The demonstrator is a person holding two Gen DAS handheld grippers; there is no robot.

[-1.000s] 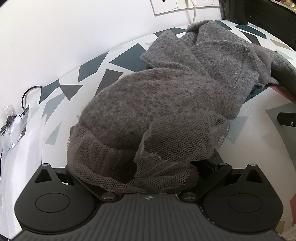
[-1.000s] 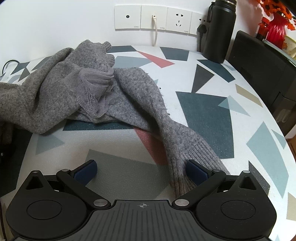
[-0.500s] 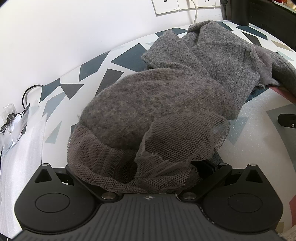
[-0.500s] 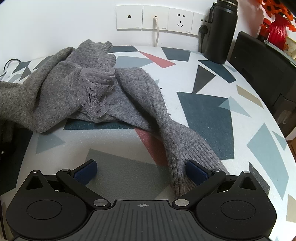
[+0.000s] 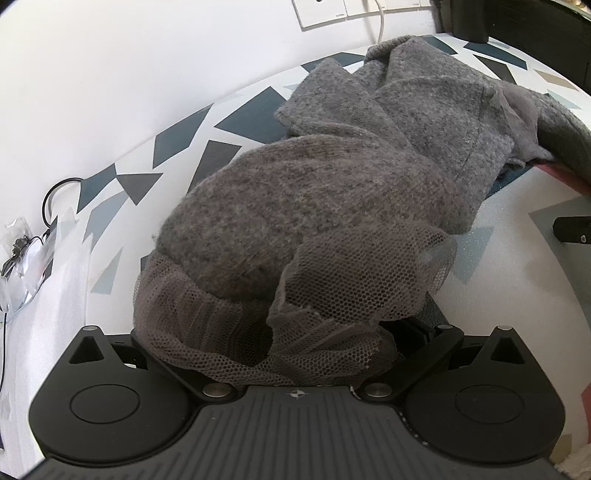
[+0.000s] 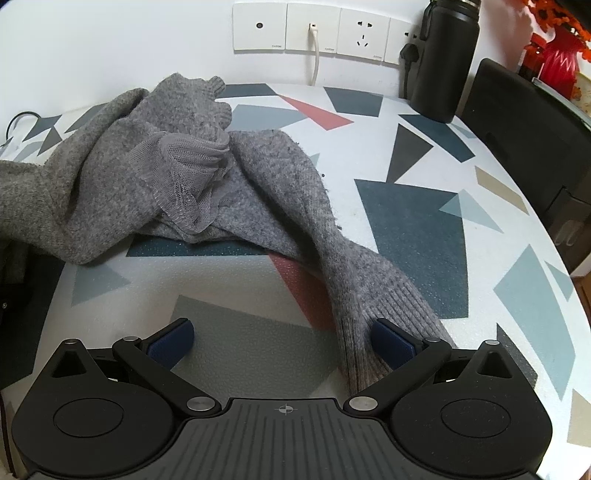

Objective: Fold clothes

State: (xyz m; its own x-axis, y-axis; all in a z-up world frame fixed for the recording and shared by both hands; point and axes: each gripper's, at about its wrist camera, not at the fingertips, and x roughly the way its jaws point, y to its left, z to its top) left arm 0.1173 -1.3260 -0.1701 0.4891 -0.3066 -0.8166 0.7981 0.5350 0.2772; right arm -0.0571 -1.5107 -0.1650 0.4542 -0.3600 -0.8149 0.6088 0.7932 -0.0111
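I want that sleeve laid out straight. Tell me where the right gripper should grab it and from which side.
Take the ribbed cuff of the grey sweater, coming in low from the near table edge. The right gripper is open, its right pad against the cuff. The cuff lies flat and is the sleeve's free end, so shifting right to straddle it should give a firm pinch.

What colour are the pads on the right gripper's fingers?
Dark blue pads, clearest in the right wrist view.

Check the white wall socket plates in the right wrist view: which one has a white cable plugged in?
The second white socket plate from the left: a white cable hangs from it. The leftmost plate and the third are unplugged.
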